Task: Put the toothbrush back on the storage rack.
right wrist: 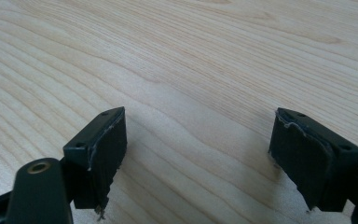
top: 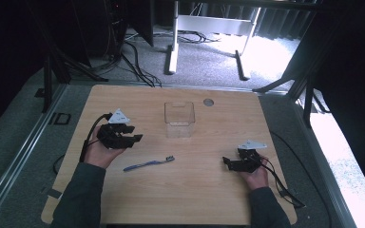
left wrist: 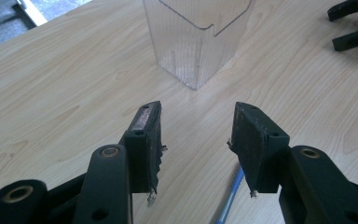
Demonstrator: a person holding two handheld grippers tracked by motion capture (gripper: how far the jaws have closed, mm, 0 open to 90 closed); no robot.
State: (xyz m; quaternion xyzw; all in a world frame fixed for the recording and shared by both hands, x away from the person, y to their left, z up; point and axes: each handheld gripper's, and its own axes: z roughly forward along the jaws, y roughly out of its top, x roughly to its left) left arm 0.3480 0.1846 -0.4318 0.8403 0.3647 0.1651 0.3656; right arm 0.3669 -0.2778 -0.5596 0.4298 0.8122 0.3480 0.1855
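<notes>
1. Left gripper (top: 132, 134): jaws spread wide, nothing between the pads. It hangs just above the table (top: 123, 99), pointing toward the middle. In its own view the gap frames bare wood, with the brush handle just under the right jaw. Probably lined up for a pick.
2. Toothbrush (top: 148, 164): blue handle, dark head, lying flat just in front of the left gripper, head toward the centre. Untouched. In the left gripper view the handle (left wrist: 230, 199) runs out of the lower edge between the jaws, so the approach reads as along the handle, not across it; a wrist turn looks needed before closing.
3. Box (top: 179, 118): clear plastic, upright, open top, a notch cut in one wall. Stands beyond the brush, mid-table, empty as far as can be told. Likely the drop point; the open top suits lowering the brush in on end.
4. Right gripper (top: 226, 163): jaws spread, empty, low over bare wood, well apart from brush and box. Looks parked, perhaps to steady the box.
5. Grey grommet (top: 208, 101) in the table, behind the box.
</notes>
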